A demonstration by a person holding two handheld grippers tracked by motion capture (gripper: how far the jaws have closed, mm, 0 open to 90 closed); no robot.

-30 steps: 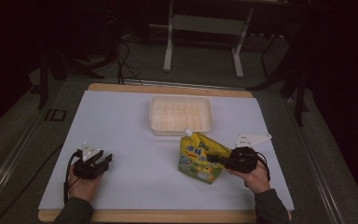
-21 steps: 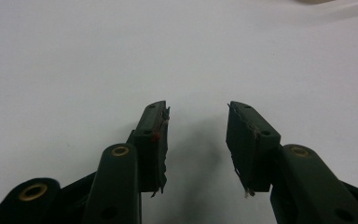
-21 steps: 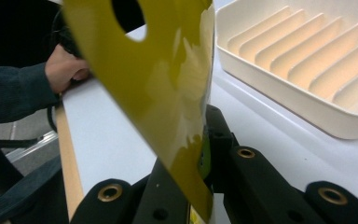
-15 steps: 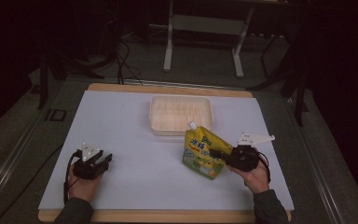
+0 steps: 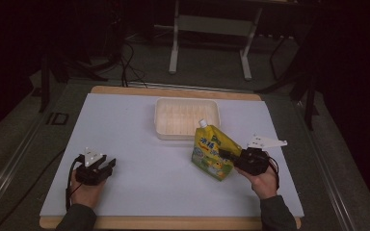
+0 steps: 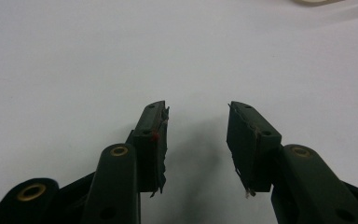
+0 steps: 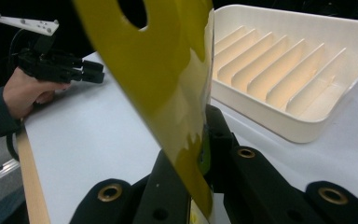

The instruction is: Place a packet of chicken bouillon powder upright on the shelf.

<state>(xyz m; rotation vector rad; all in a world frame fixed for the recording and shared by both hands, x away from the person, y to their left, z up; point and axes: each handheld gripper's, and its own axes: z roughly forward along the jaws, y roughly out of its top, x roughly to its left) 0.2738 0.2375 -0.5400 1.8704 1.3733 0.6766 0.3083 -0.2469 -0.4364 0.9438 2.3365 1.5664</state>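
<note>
One pouch pinched, one hand-held gripper idle.
Right hand-held gripper (image 5: 227, 157) has clamped its jaws on the edge of a yellow spouted pouch (image 5: 211, 151), lifted just ahead of it, beside the ribbed white tray (image 5: 187, 118). Soft, floppy, probably sloshy: the stiff sealed edge seems the safest hold. Left hand-held gripper (image 6: 196, 135) gapes empty over the worktop (image 5: 135, 139).

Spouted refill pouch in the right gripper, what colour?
Yellow pouch with green and white print, white spout cap; best seen in the high view.

pouch (image 5: 212, 152) raised upright, shifted toward tray (image 5: 187, 118)
</note>
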